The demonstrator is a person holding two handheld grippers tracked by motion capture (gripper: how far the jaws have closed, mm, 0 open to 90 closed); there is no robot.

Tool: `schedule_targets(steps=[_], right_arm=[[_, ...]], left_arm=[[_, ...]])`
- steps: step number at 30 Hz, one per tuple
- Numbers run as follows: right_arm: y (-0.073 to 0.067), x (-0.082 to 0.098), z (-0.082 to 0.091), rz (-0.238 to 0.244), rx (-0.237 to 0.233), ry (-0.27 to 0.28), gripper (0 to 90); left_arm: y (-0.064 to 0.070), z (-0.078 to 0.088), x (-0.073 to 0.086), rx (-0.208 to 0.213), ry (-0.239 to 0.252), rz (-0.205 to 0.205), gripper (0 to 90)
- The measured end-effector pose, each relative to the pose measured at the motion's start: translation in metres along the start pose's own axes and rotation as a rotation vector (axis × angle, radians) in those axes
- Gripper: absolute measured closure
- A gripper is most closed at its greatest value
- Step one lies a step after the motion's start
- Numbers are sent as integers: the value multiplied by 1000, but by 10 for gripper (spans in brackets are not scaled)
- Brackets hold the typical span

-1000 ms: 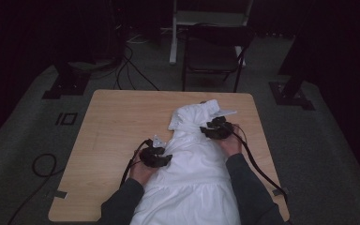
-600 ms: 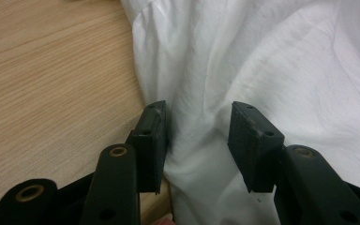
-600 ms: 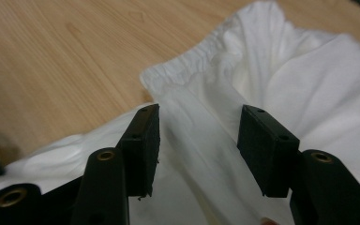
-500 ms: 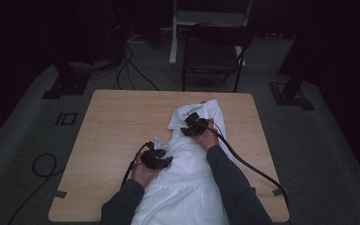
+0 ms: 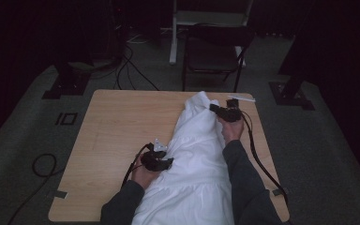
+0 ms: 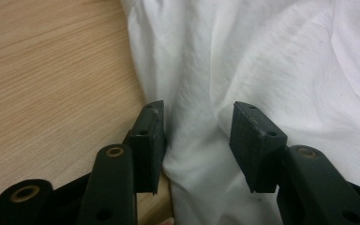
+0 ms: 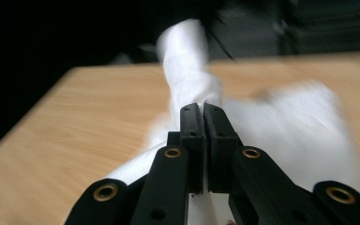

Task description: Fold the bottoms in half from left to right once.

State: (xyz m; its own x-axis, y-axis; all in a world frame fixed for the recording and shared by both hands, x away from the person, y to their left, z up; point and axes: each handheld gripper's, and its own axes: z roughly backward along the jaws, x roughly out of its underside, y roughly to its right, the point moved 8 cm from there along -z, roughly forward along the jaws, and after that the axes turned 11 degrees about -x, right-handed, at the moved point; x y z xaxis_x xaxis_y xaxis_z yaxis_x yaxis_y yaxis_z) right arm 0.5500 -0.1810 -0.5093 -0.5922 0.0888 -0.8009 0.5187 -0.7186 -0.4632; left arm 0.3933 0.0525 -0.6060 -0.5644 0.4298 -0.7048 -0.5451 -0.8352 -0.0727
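A white cloth (image 5: 197, 154) lies along the right half of the wooden table (image 5: 117, 126) and runs off its near edge between the person's forearms. My left gripper (image 5: 166, 161) rests at the cloth's left edge. In the left gripper view its jaws (image 6: 197, 140) stand apart and have just been opening, with a loose fold of cloth (image 6: 286, 61) between the pads. My right gripper (image 5: 214, 108) is at the cloth's far end. Its jaws (image 7: 203, 117) have just been closing and are shut on a twisted strip of cloth (image 7: 187, 79).
A dark chair (image 5: 213, 51) stands beyond the table's far edge. Black stand bases (image 5: 70, 79) (image 5: 290, 91) flank the table, and cables (image 5: 42, 164) lie on the floor at the left. The table's left half (image 5: 98, 140) is bare wood.
My right gripper swung left over the cloth, then moved back right and farther away, and its jaws came together on the cloth. The left gripper stayed where it was.
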Motion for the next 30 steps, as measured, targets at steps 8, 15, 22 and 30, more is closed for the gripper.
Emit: schedule_targets(steps=[8, 15, 22, 30], right_arm=[[47, 34, 13, -74, 133, -91, 611], [27, 61, 19, -43, 48, -135, 561], [11, 81, 25, -60, -25, -189, 534], [4, 106, 19, -48, -8, -381, 890]], left_arm=[[2, 0, 0, 3, -2, -3, 520], [1, 0, 0, -2, -4, 4, 503], [-1, -1, -1, -5, -15, 3, 488], [-3, 2, -7, -19, -10, -14, 483]])
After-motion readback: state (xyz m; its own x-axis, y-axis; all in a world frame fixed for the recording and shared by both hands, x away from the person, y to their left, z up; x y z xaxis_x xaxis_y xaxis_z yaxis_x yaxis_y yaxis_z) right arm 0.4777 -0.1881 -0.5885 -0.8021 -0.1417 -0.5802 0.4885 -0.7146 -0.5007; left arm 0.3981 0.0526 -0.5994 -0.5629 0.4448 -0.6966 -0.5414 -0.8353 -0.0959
